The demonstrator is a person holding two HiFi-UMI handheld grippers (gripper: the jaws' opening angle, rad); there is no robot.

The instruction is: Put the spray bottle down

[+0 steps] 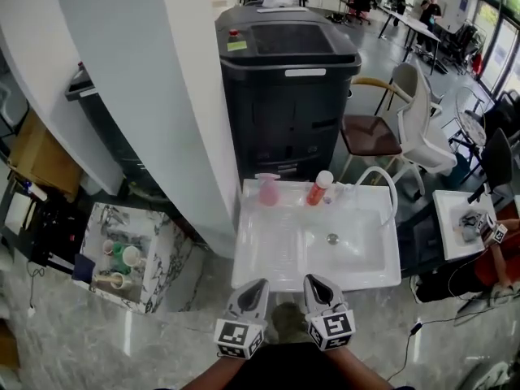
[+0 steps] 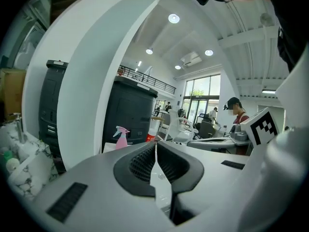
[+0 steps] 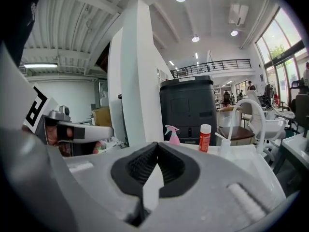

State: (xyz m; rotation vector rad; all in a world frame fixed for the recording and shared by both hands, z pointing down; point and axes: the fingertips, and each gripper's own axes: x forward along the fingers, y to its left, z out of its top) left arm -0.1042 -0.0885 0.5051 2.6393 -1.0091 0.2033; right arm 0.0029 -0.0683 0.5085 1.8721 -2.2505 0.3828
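- The spray bottle (image 1: 268, 190) stands upright on the sink (image 1: 268, 258) ledge, so we judge step 1 done.
- Our left gripper (image 1: 257, 286) and right gripper (image 1: 314, 283) have their jaws clenched on nothing; no further move is needed.

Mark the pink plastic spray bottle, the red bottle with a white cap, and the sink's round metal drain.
Pink plastic spray bottle (image 1: 269, 193): head view, on its body.
Red bottle with white cap (image 1: 315, 194): head view, on its red body.
Round metal drain (image 1: 332, 238): head view, on its centre.
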